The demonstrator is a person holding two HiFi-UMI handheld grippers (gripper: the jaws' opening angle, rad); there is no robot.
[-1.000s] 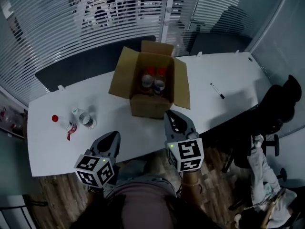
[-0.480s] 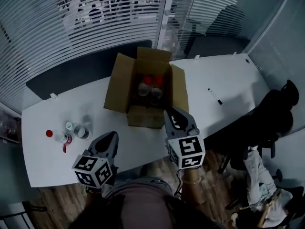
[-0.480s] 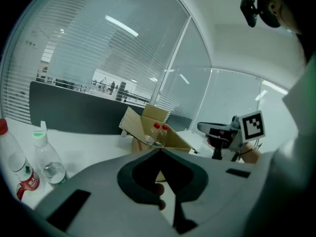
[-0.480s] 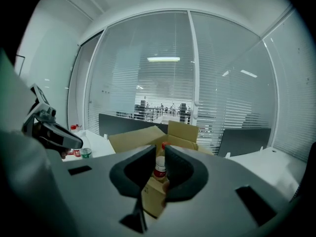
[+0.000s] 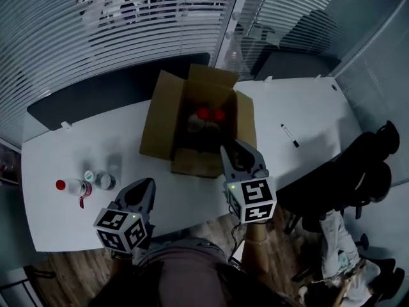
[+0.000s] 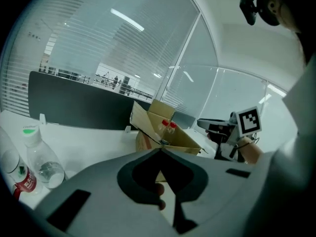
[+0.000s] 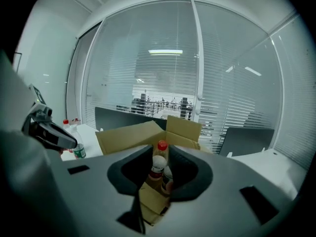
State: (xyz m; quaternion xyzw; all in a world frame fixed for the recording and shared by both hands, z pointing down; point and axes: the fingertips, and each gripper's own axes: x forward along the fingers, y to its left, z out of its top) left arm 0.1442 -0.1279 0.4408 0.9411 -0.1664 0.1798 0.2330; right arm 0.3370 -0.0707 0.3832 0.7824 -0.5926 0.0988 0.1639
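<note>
Right gripper (image 5: 235, 151), fingers slightly apart and empty, is near the open brown cardboard box (image 5: 160, 123) (red-capped bottles (image 5: 211, 115) inside); left gripper (image 5: 146, 185), fingers closed, empty.

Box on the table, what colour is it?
Plain brown. The cardboard box shows best in the head view, with its flaps open.

So the right gripper (image 5: 231, 152) has crept up on the cardboard box (image 5: 160, 126): in the head view its tips now overlap the front corner, and its jaws look a touch wider apart. The box and the red-capped bottle (image 7: 162, 148) loom bigger in the right gripper view. In the left gripper view, the loose bottles (image 6: 43, 158) slid toward the edge.
</note>
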